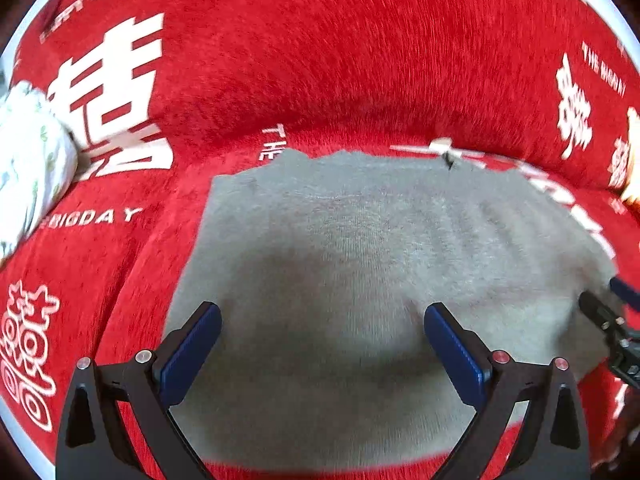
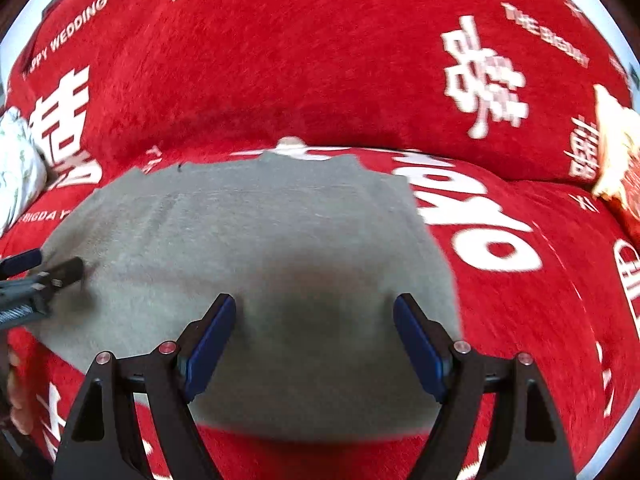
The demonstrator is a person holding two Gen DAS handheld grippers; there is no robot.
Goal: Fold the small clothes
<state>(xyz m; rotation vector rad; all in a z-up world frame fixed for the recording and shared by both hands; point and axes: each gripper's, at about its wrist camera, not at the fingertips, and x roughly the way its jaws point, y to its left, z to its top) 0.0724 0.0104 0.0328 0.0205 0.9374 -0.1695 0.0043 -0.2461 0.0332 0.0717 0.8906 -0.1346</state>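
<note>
A grey knitted garment (image 1: 340, 248) lies flat on the red sofa seat, folded into a rough rectangle; in the right wrist view the same garment (image 2: 248, 232) fills the middle. My left gripper (image 1: 322, 310) hovers above its near part, jaws wide open, nothing between the blue pads. My right gripper (image 2: 314, 300) is likewise open over the garment's near right part. The right gripper's tip (image 1: 600, 312) shows at the left view's right edge; the left gripper's tip (image 2: 60, 272) shows at the right view's left edge.
The sofa (image 1: 320, 60) is covered in red cloth with white characters and lettering. A white patterned pillow (image 1: 28, 168) lies at the left end. A pale orange-and-cream object (image 2: 616, 152) sits at the right end.
</note>
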